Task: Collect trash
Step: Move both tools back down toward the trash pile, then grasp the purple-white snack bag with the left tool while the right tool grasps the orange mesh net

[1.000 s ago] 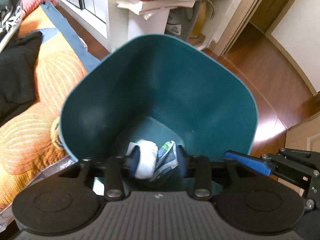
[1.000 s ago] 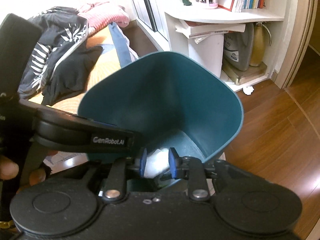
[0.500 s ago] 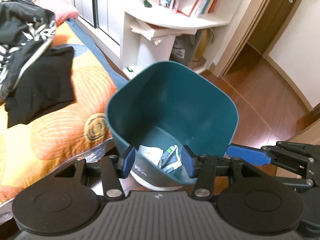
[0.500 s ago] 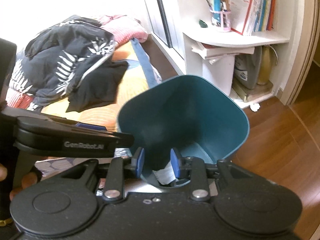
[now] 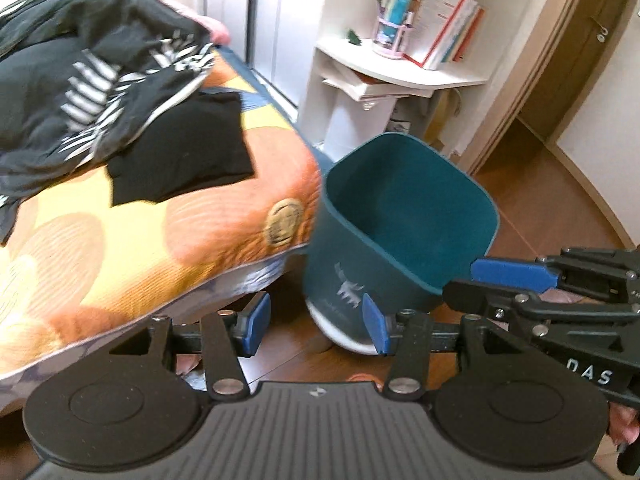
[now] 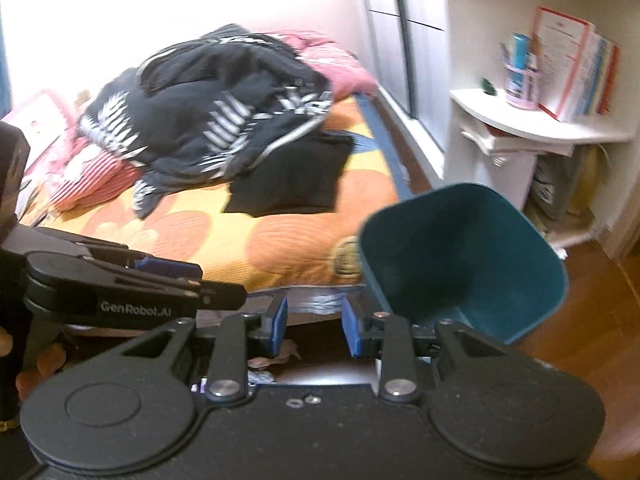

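Note:
The teal trash bin (image 5: 408, 220) stands on the wooden floor against the bed's corner, also seen in the right wrist view (image 6: 460, 256). Its near wall hides whatever lies inside. My left gripper (image 5: 316, 328) hovers above and short of the bin, open, with nothing between its blue pads. My right gripper (image 6: 314, 326) is held beside it, left of the bin's rim in its own view. Its jaws are opening and nothing is between them. Each gripper shows in the other's view: the right gripper's blue finger (image 5: 512, 272), the left gripper's arm (image 6: 132, 292).
A bed with an orange patterned quilt (image 5: 132, 240) carries a heap of black and white clothes (image 6: 224, 120). A white corner shelf (image 5: 404, 76) with books and a pen cup stands behind the bin. Wooden floor (image 5: 560, 196) runs right to a doorway.
Both grippers have risen and drawn back from the bin's inside. The crumpled white paper and wrapper seen at the bin's bottom are now out of sight. The views have swung toward the bed.

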